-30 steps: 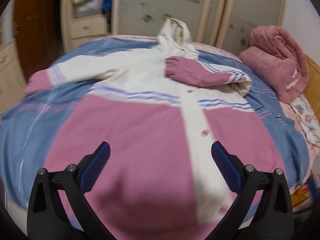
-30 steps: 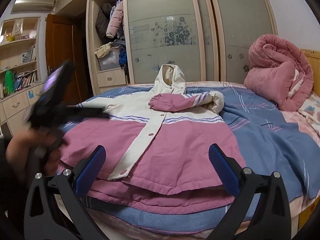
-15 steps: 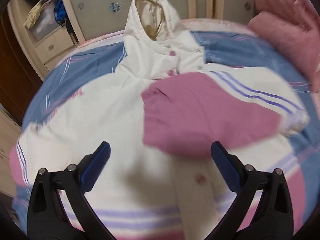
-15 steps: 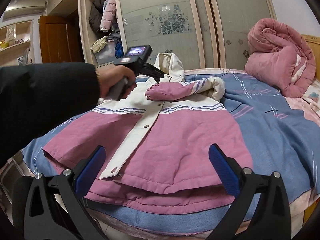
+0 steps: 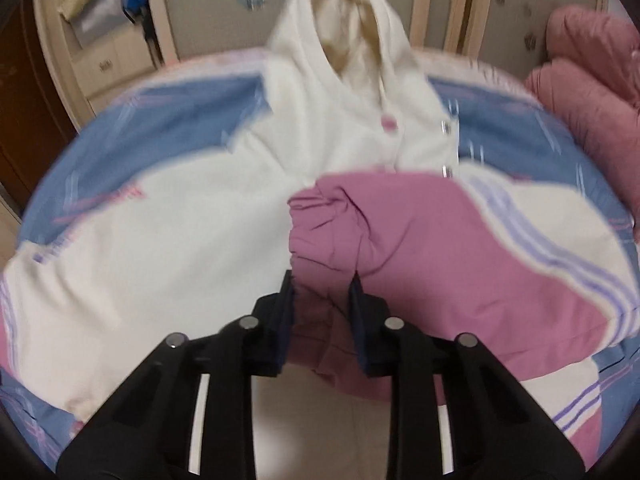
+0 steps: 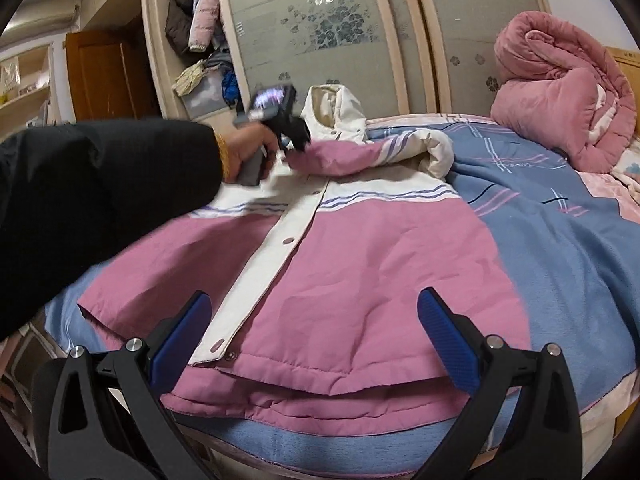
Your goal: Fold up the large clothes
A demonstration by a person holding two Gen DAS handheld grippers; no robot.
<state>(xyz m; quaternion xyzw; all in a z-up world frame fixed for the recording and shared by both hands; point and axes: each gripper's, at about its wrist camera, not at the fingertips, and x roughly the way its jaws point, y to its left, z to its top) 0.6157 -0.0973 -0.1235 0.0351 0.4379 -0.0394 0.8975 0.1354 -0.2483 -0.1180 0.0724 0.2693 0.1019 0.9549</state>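
Jacket (image 6: pixel 360 264), pink and cream with purple stripes, lies buttoned and flat on the blue bed (image 6: pixel 580 248), one sleeve (image 5: pixel 420 236) folded across its chest. Left tongs (image 5: pixel 322 292) pinch that sleeve's pink cuff; right tongs (image 6: pixel 316 328) hover wide above the hem.

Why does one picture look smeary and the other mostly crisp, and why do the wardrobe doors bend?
Left wrist view: motion blur smears the jacket and bedsheet. Right wrist view: mostly crisp, only the left gripper blurs. Both views: the fisheye lens bows the wardrobe doors and darkens the corners.
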